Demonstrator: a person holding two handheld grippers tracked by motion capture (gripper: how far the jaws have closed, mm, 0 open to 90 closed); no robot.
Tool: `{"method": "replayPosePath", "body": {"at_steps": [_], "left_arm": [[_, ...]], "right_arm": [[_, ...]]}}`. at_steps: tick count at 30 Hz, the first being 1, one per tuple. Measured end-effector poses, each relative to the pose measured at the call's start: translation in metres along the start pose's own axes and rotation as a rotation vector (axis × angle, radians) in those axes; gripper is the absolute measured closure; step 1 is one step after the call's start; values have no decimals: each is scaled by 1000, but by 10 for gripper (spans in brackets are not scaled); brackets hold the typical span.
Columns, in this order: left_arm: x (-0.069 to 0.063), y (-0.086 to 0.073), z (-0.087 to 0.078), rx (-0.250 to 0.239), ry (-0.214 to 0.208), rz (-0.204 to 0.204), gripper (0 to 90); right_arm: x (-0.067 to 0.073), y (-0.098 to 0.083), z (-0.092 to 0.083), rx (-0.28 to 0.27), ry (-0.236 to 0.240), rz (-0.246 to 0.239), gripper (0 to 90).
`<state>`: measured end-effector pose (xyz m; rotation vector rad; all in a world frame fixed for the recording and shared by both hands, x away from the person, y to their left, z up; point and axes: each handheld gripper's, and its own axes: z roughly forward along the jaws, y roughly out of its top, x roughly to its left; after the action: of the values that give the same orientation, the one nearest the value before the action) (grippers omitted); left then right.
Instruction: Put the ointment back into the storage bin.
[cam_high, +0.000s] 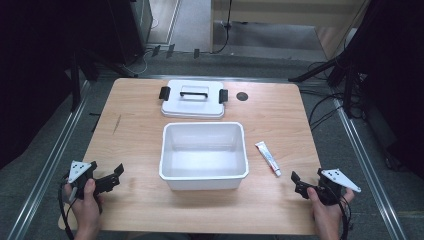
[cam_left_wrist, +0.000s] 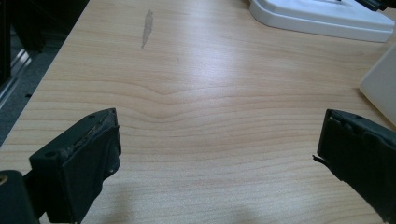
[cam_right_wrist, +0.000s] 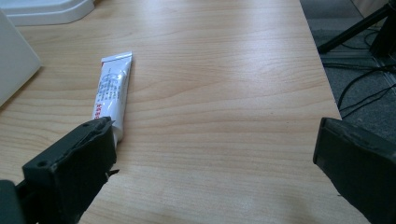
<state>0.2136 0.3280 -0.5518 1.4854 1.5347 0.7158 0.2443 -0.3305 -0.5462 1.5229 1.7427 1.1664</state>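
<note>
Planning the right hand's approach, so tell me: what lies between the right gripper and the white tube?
Nothing: bare wooden table separates the open right gripper from the white squeeze tube, seen in the right gripper view.

- A lab or recording room set up for handling trials, not a home.
- A lone wooden bench (cam_high: 150, 210) stands on grey carpet (cam_high: 35, 175), bare apart from a few set-out items: a white tub (cam_high: 204, 176), its lid (cam_high: 193, 107) and a small tube (cam_high: 268, 158).
- Metal rails (cam_high: 47, 170) run along the floor on both sides of the bench.
- Black tripod legs (cam_high: 320, 67) and stands crowd the dark edges.
- Loose cables (cam_high: 325, 107) trail over the floor at the right and behind the bench.
- Each hand holds an instrumented gripper (cam_high: 102, 181) with a grey marker plate (cam_high: 340, 179) and a cable.
</note>
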Motion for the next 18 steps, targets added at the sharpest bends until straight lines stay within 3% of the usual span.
{"method": "replayPosePath", "body": {"at_steps": [6,13,18], "left_arm": [[0,0,0,-4,-1,-2,0],[1,0,0,-11,-3,-10,0],[1,-1,-1,-14,-4,-17,0]], "right_arm": [[0,0,0,0,-4,-2,0],[-3,5,-3,20,-2,36,0],[2,13,-4,55,-17,-17,0]]}}
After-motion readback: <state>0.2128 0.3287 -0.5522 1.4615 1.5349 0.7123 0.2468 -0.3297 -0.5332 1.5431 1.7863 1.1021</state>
